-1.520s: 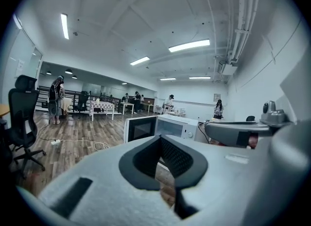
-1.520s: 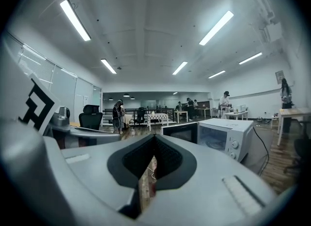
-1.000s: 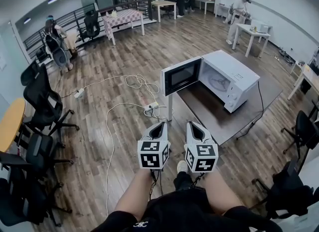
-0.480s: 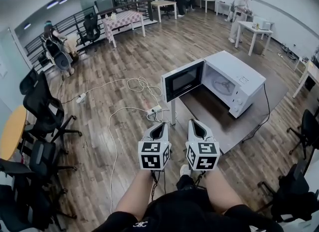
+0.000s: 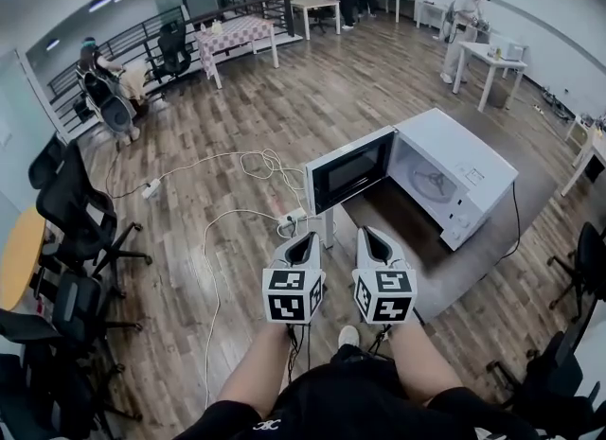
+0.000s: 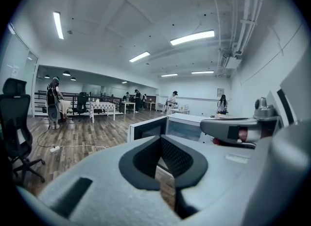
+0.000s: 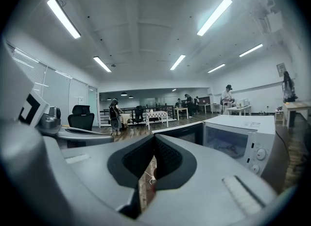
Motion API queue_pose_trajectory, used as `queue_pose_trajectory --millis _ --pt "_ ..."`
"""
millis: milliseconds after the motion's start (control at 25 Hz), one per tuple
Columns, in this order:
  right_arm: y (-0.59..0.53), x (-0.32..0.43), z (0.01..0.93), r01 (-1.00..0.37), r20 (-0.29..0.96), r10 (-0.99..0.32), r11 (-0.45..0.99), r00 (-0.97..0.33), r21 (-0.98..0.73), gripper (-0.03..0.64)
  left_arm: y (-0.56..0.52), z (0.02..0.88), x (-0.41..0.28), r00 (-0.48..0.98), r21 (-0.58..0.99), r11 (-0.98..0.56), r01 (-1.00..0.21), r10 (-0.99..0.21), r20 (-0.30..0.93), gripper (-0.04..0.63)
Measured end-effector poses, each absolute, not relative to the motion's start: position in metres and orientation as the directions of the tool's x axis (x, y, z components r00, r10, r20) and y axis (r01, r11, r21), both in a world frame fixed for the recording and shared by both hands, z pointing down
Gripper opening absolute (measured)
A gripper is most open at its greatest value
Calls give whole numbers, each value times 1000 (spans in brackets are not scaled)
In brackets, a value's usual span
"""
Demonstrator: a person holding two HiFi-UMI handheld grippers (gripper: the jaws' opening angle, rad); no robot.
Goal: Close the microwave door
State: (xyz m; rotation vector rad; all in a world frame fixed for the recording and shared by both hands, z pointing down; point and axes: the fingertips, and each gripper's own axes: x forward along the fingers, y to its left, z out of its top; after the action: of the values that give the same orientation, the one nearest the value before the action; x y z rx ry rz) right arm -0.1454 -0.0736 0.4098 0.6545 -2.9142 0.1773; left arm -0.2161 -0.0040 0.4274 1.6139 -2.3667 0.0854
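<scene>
We hold left gripper (image 5: 302, 239) and right gripper (image 5: 370, 236), both jaws pressed together, nothing between. Microwave (image 5: 469, 159) door (image 5: 348, 171) stands open; table (image 5: 445, 277) near edge partly hidden behind right gripper.

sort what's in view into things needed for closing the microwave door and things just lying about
Job: microwave, open door, left gripper, right gripper.
Lying about: power strip, white cables, office chairs, checked-cloth table.
</scene>
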Motion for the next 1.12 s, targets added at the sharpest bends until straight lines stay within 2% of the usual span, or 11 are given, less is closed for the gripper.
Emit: queue_pose_trajectory --millis 600,880,1040,1120 --pt "-191 -230 417 -383 191 -357 916 -914 -123 9 -116 426 -297 -381 61 413 -909 -880 285 9" --pt "-217 -265 419 -356 202 -327 925 -923 -130 9 -135 434 -330 -410 65 448 -892 -860 305 9" --pt "-220 -277 423 -358 219 -326 925 -920 -127 9 -132 434 -351 -440 11 460 -888 -855 273 8" --pt "-222 -284 428 -365 232 -330 922 -915 -129 9 -133 437 -362 -430 -21 441 -897 -863 265 43"
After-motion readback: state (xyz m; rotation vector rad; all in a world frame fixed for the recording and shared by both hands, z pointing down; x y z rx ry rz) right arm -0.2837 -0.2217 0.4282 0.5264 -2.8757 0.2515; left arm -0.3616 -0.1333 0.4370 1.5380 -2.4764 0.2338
